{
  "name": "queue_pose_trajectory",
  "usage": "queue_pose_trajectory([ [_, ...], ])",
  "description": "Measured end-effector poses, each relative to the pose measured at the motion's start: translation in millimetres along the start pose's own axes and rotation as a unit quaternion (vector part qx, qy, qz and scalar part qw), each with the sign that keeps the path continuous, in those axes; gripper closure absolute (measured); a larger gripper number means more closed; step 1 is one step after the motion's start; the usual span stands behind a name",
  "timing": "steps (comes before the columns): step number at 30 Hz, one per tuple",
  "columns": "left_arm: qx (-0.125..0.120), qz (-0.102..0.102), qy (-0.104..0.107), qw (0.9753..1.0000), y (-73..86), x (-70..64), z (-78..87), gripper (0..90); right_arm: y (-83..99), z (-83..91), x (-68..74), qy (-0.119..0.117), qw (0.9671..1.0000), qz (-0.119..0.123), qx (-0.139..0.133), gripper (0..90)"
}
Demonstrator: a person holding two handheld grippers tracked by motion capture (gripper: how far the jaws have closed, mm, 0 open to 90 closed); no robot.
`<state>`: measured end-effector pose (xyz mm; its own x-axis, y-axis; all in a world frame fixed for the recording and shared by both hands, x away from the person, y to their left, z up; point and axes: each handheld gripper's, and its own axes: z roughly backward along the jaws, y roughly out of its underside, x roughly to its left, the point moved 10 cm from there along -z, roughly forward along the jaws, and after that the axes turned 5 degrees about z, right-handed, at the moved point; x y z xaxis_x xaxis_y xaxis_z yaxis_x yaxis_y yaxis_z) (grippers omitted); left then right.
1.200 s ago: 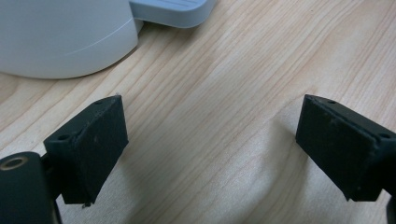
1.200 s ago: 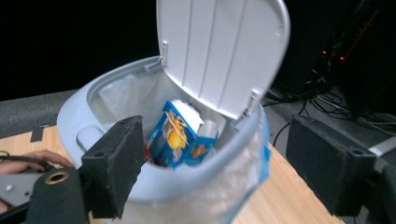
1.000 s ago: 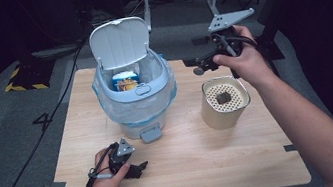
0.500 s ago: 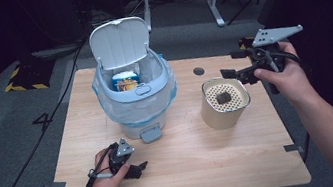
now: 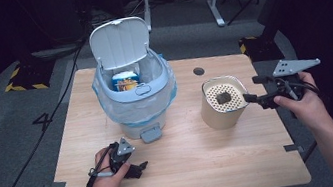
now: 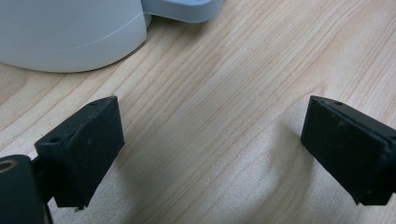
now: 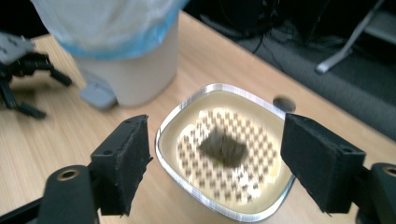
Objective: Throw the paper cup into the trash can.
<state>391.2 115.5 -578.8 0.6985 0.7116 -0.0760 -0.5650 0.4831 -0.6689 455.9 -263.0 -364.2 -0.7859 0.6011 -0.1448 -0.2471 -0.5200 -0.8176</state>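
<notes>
Risk: right gripper [image 5: 255,95] beside cream container [image 5: 222,105], fingers spread wide, empty; clipping rim could tip it off table [image 5: 200,159]. Dark scrap [image 7: 223,147] lies on perforated insert inside; may slip through a loose pinch. Left gripper [image 5: 133,168] rests near bin [image 5: 138,105], fingers spread, empty.

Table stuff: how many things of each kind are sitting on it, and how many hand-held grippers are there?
Bins with the lid open: 1, the pedal bin
Beige tubs with a holed insert: 1, the tub
Hand-held grippers: 2, the left hand-held gripper and the right hand-held gripper, both with jaws apart
Total: 4
</notes>
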Motion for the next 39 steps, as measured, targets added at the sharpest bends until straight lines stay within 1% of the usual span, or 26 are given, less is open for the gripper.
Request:
queue_pose_trajectory([
  [2, 0.000, 0.000, 0.000, 1.0000, 0.0, 0.1, 0.0, 6.0, 13.0, -0.7, 1.2, 0.006, 0.9999, 0.000, 0.013, 24.5],
  [5, 0.000, 0.001, -0.002, 1.0000, 0.0, 0.2, -0.1, 5.5, 32.4, -0.9, 4.9, 0.007, 0.9998, -0.004, 0.021, 24.5],
  [10, 0.001, 0.004, -0.005, 1.0000, 0.1, 1.1, -0.2, 4.5, 62.9, -3.7, 8.1, -0.001, 0.9994, -0.030, 0.019, 24.4],
  [12, 0.002, 0.009, -0.006, 0.9999, 0.6, 0.4, -0.2, 4.5, 75.5, -6.0, 8.7, -0.002, 0.9990, -0.038, 0.023, 24.3],
  [14, 0.001, 0.010, -0.010, 0.9999, 0.8, 0.5, 0.2, 4.6, 86.5, -8.1, 9.1, -0.001, 0.9987, -0.044, 0.026, 24.3],
  [15, 0.001, 0.010, -0.010, 0.9999, 0.8, 0.5, 0.2, 4.6, 86.5, -8.1, 9.1, -0.001, 0.9987, -0.044, 0.026, 24.3],
  [16, 0.001, 0.011, -0.010, 0.9999, 1.1, 0.2, 0.3, 4.6, 97.5, -10.8, 9.5, 0.002, 0.9983, -0.051, 0.027, 24.1],
  [17, 0.001, 0.011, -0.010, 0.9999, 1.1, 0.2, 0.3, 4.6, 101.3, -11.8, 9.7, 0.003, 0.9982, -0.052, 0.028, 23.8],
  [19, 0.001, 0.012, -0.010, 0.9999, 1.1, 0.2, 0.4, 4.6, 111.1, -15.0, 11.3, 0.005, 0.9982, -0.051, 0.032, 23.1],
  [20, 0.001, 0.012, -0.010, 0.9999, 1.1, 0.2, 0.4, 4.6, 111.1, -15.0, 11.3, 0.005, 0.9982, -0.051, 0.032, 23.1],
  [21, 0.001, 0.013, -0.010, 0.9999, 1.2, 0.0, 0.4, 4.6, 121.0, -19.1, 13.5, 0.008, 0.9983, -0.049, 0.032, 22.7],
  [25, -0.001, 0.013, -0.013, 0.9998, 1.0, 0.6, 0.9, 5.1, 138.3, -27.5, 17.6, 0.014, 0.9979, -0.053, 0.035, 22.3],
  [27, -0.005, 0.015, -0.011, 0.9998, 0.4, 0.8, 1.8, 8.1, 147.5, -33.1, 20.9, 0.011, 0.9977, -0.053, 0.042, 21.8],
  [30, -0.009, 0.016, -0.011, 0.9998, -0.3, 2.0, 3.2, 15.6, 159.1, -42.5, 25.0, 0.008, 0.9973, -0.056, 0.048, 21.5],
  [35, -0.009, 0.015, -0.014, 0.9997, 0.0, 2.1, 4.1, 16.5, 181.1, -60.2, 32.7, 0.008, 0.9962, -0.050, 0.071, 21.0],
  [38, -0.006, 0.015, -0.013, 0.9998, 0.6, 1.6, 5.5, 18.5, 189.9, -67.4, 36.6, 0.008, 0.9963, -0.043, 0.073, 20.0],
  [39, -0.005, 0.011, -0.015, 0.9998, 0.6, 2.5, 6.4, 19.2, 192.4, -68.8, 37.5, 0.007, 0.9962, -0.043, 0.075, 19.5],
])
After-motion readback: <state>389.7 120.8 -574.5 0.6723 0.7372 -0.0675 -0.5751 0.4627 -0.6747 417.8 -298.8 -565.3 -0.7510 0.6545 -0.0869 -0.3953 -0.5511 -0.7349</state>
